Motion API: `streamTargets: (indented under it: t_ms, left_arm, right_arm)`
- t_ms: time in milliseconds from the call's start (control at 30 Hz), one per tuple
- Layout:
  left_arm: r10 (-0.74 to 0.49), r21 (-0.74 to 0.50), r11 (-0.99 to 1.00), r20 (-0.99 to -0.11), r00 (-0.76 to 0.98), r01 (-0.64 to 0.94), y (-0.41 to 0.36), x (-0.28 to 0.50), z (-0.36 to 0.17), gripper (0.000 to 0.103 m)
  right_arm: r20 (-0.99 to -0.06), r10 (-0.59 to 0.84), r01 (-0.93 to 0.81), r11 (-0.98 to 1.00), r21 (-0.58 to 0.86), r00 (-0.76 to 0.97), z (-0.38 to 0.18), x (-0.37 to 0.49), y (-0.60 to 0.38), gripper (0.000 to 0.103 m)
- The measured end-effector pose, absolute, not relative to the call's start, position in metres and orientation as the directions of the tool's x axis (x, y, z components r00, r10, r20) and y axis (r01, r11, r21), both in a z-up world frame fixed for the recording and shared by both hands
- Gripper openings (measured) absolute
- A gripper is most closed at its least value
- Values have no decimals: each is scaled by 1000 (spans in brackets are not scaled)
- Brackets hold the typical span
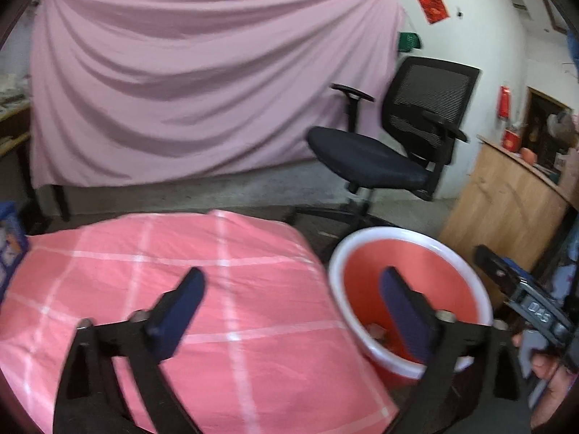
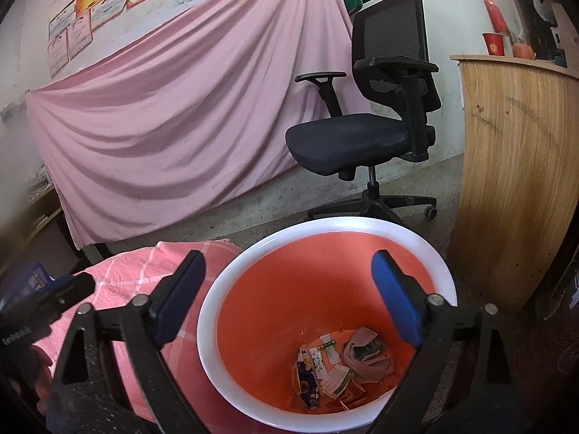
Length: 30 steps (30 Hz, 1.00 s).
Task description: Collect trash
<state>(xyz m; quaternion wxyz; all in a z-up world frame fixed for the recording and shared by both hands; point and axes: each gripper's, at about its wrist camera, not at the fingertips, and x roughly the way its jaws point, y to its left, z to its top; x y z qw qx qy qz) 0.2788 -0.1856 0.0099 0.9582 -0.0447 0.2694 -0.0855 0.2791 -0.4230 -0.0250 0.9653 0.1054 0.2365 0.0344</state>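
— Left gripper (image 1: 289, 311) and right gripper (image 2: 287, 298): both spread wide, holding nothing.
— Trash?
— Crumpled paper wrappers (image 2: 340, 365) at the bottom of the round orange white-rimmed plastic bin (image 2: 325, 229). Probably drop done; next, seeking litter beside the bin.

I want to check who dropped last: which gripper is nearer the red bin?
Right. The right gripper is open directly above the red bin, looking down on the trash inside. The left gripper is open over the pink checked cloth, beside the bin.
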Motion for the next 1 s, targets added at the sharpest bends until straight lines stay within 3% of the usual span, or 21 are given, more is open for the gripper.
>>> streamTargets:
  t_ms: [200,633,1000]
  left_arm:
    - [-100,-127,991,-487,868,43,-169,271,6,101]
    - [-77,-90,995,-403,912,44,-147,237,13,101]
    - [-87,-76,995,-346,934,65,-130,189,13,101]
  right_arm:
    - [-428,109,-23,979,202,897,-23,274,-418,103]
    - [-249,107,-77,989,126,963,-3,232,-387,103]
    - [-206,106,-88,992,96,973,-1,188,-371,103]
